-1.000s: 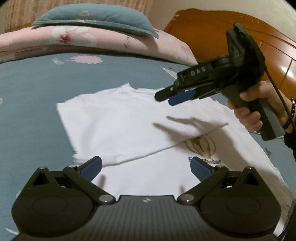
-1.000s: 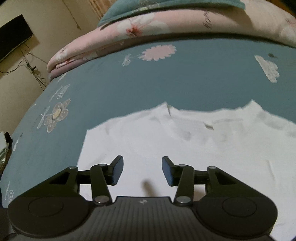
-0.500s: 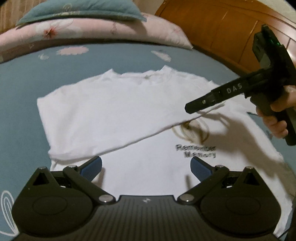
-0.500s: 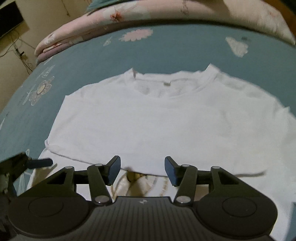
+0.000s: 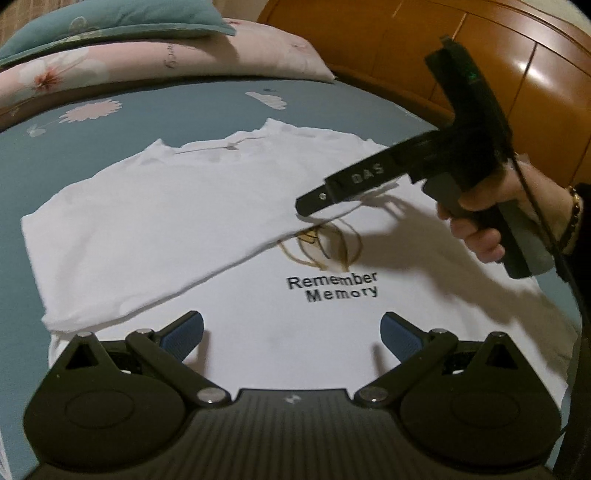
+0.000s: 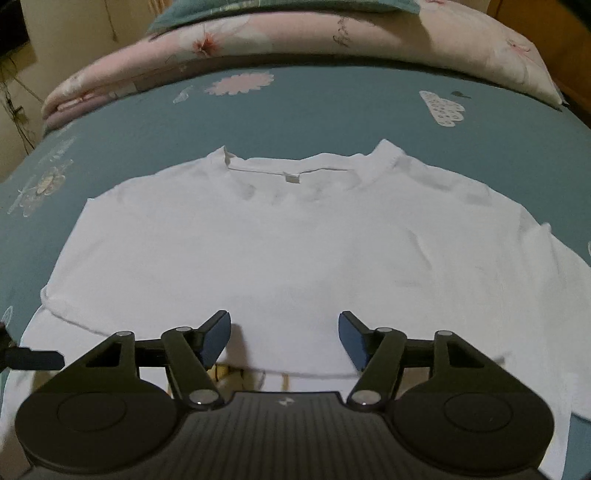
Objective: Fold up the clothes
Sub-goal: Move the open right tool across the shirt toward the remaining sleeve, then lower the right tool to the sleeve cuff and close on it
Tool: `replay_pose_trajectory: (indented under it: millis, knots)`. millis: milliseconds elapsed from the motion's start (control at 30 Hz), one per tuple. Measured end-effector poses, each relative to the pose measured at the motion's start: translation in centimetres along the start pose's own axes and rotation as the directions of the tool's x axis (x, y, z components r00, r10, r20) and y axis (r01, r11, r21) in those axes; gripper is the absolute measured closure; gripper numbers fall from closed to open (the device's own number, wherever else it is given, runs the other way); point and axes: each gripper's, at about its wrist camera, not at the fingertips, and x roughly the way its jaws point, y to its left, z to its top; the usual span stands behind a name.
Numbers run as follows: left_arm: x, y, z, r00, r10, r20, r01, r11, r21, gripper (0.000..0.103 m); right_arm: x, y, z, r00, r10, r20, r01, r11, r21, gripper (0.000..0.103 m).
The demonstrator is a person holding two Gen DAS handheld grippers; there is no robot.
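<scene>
A white T-shirt [image 5: 155,221] lies flat on the teal bed sheet [image 5: 110,133]. Its upper layer is folded over, and that layer's edge runs slantwise above the "Remember Memory" print [image 5: 332,288]. My left gripper [image 5: 291,332] hovers open over the shirt's near part, with nothing between its blue pads. My right gripper [image 6: 284,334] hangs just above the folded edge [image 6: 306,374]; its jaws are opening and nothing is between them. In the left wrist view, a hand [image 5: 480,221] holds the right gripper [image 5: 314,201] side-on over the gold emblem.
A pink flowered quilt [image 6: 295,33] with a teal pillow [image 5: 110,18] on it lies along the far side of the bed. A wooden headboard [image 5: 480,55] rises at the right. Bare teal sheet surrounds the shirt.
The right gripper has moved right and sunk toward the folded edge, and its jaws have widened. Both views have drawn back, so the shirt's collar now shows whole.
</scene>
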Motion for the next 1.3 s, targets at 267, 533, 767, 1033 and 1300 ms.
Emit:
replay_pose_trajectory:
  millis: [267, 533, 767, 1033, 1300]
  knots:
    - [0.3, -1.5, 0.2, 1.0, -0.026, 0.003, 0.026, 0.998, 0.055, 0.002, -4.1, -0.7, -0.3, 0.997, -0.053, 0.055, 0.054, 0.998, -0.014, 0.021]
    - [1.1, -2.0, 0.1, 1.0, -0.017, -0.023, 0.019, 0.997, 0.069, 0.001, -1.8, -4.0, -0.5, 0.997, -0.012, 0.073, 0.003, 0.992, 0.129, 0.021]
    - [0.8, -1.7, 0.2, 1.0, -0.017, -0.01, 0.018, 0.998, 0.055, 0.001, -7.5, -8.6, -1.1, 0.991, -0.044, 0.125, 0.009, 0.964, 0.266, 0.02]
    - [1.6, -1.6, 0.2, 1.0, 0.025, -0.013, -0.024, 0.999, 0.04, 0.001, -13.7, -16.8, -4.7, 0.974, -0.157, 0.165, 0.072, 0.899, 0.432, 0.019]
    - [2.6, -1.3, 0.0, 0.998, 0.049, -0.026, -0.048, 0.998, 0.034, 0.001, -18.3, -26.9, -12.1, 0.946, -0.255, 0.2, 0.046, 0.716, 0.696, 0.019]
